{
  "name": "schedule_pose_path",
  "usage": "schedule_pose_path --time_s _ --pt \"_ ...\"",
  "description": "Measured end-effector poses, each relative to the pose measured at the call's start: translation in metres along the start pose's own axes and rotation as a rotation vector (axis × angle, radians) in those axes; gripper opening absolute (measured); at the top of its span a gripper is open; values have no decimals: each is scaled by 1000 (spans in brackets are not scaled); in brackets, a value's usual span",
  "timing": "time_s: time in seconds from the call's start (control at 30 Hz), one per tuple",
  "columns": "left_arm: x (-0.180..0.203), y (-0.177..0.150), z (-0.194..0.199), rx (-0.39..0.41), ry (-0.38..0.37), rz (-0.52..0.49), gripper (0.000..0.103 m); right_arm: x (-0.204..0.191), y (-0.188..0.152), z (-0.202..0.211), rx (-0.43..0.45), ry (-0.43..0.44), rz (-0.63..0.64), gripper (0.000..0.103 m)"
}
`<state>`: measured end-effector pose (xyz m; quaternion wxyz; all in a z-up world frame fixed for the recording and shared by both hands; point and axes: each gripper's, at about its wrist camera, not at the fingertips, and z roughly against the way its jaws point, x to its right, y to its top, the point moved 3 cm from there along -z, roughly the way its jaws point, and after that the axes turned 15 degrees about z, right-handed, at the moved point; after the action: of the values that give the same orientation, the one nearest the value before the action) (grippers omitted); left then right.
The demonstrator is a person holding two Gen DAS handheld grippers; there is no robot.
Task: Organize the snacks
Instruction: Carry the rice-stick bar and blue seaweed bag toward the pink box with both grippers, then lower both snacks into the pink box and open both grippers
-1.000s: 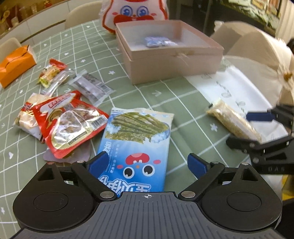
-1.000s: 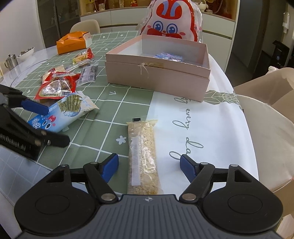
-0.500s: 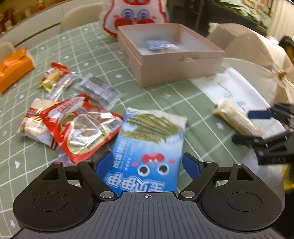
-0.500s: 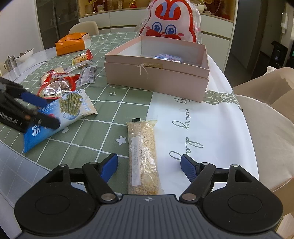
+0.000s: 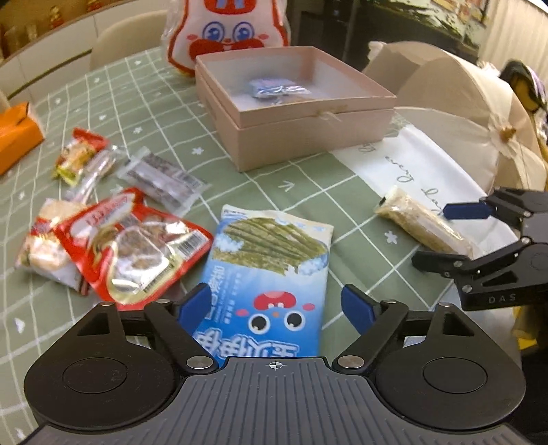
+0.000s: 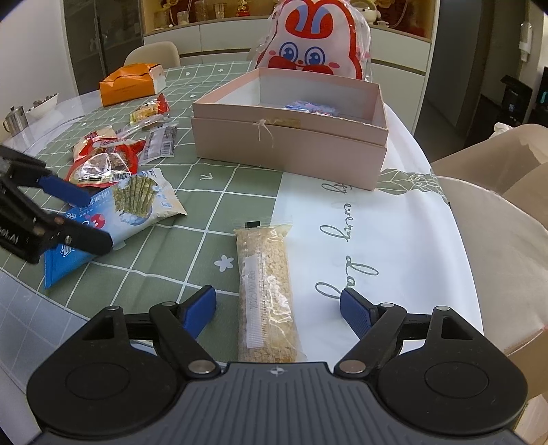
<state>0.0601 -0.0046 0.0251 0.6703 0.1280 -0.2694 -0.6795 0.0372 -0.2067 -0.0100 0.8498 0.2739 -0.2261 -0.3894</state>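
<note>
In the lower centre of the left wrist view, the blue seaweed-snack pouch (image 5: pixel 270 274), a flat, glossy foil packet, lay on the green checked tablecloth (image 5: pixel 308 191) between the spread, just-narrowing jaws of the left gripper (image 5: pixel 275 304), which did not yet press it; closing squarely across its width would likely avoid a slip. In the right wrist view's lower centre, the right gripper (image 6: pixel 277 306), jaws just widening, straddled the clear, slim grain bar (image 6: pixel 267 294), with the open pink cardboard box (image 6: pixel 291 143) beyond.

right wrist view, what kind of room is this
Most likely a home dining room. A round table with a green checked cloth, upholstered chairs around it, and a display cabinet with ornaments along the back wall all suggest a household.
</note>
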Motion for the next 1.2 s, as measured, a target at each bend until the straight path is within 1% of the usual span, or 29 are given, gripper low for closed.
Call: schedule_pose_path --time_s 0.07,0.13,0.17,0.23,0.3,0.37,0.4,0.43,0.5,0.6,0.67,0.7,0.73,0.77,0.8,0.9,1.0,1.1,1.2 --pt "1 3 3 4 -16 -27 87 0 1 0 -3 0 3 80" --pt "-1 4 0 -1 14 -48 87 -1 1 0 -3 1 3 80" --pt "-4 4 -1 -8 20 -50 87 -1 1 0 -3 -1 3 80" --pt "-9 2 -6 -44 4 -38 87 -1 1 0 -3 -3 4 80" --pt "-9 -1 -7 -59 -13 -52 89 -1 1 0 -3 -5 3 80" --pt "-6 -4 -11 -87 -29 -63 90 -1 0 0 -3 -5 0 80" --pt "-3 -6 -12 -96 -40 -67 94 -1 0 0 -2 -5 -1 80" --pt "0 -8 -14 -96 -42 -78 97 -1 0 0 -1 -5 -3 80" --pt "4 -10 -17 -90 -21 -92 97 -1 0 0 0 -6 -6 80" --pt "0 -9 -18 -80 -31 -26 97 -2 0 0 0 -11 -3 80" --pt "-2 -8 -16 -65 -47 14 90 -3 1 1 -2 -9 13 73" --pt "-2 -7 -14 -55 -48 19 87 -4 2 2 0 6 24 59" --pt "-2 -7 -14 -55 -50 25 87 -6 4 3 2 29 36 44" --pt "-2 -7 -14 -58 -53 38 87 -7 6 5 1 41 48 39" --pt "-2 -7 -13 -54 -52 46 86 -9 8 5 -5 39 63 29" --pt "4 -7 -6 -25 -49 42 84 -7 13 5 -24 51 73 28" --pt "15 0 6 2 -80 43 84 4 21 11 -11 69 47 28" --pt "31 22 24 52 -101 17 84 23 41 27 43 66 26 28" --pt "48 61 47 143 -121 -23 85 53 82 50 151 39 17 28"
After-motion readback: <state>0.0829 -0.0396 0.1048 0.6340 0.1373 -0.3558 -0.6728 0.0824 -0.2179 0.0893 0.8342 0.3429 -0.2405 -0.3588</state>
